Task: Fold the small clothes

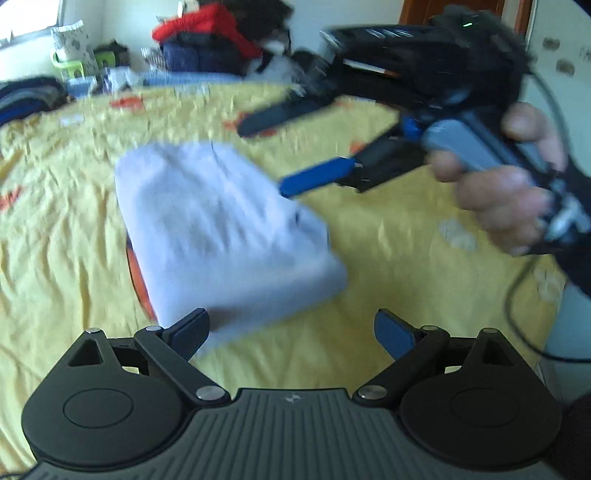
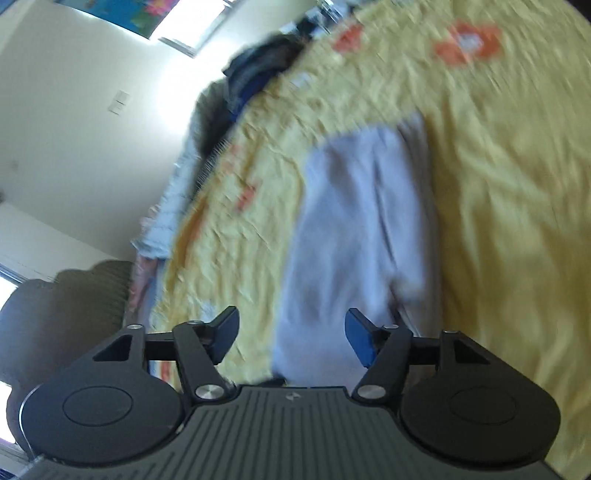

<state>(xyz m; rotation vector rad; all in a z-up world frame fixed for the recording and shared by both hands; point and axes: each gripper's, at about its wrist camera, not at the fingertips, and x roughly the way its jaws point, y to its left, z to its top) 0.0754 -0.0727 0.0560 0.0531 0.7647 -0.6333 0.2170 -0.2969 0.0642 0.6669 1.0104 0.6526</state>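
A pale lilac folded garment [image 1: 221, 236] lies on the yellow bedsheet [image 1: 55, 221] with orange prints. My left gripper [image 1: 291, 332] is open just in front of the garment's near edge, its left finger [image 1: 192, 332] close to the corner and not pressing it. My right gripper [image 1: 265, 158], held by a person's hand [image 1: 509, 192], hovers open above the garment's far right side. In the right wrist view the same garment [image 2: 362, 229] stretches away between that gripper's [image 2: 291, 332] spread fingers, with nothing pinched. Both views are motion-blurred.
A heap of red and navy clothes [image 1: 207, 33] sits at the bed's far end, beside a green basket [image 1: 70, 62]. Dark clothing [image 1: 29, 96] lies at the far left. A black cable [image 1: 517, 295] hangs on the right. The bed's edge [image 2: 177, 229] drops off left.
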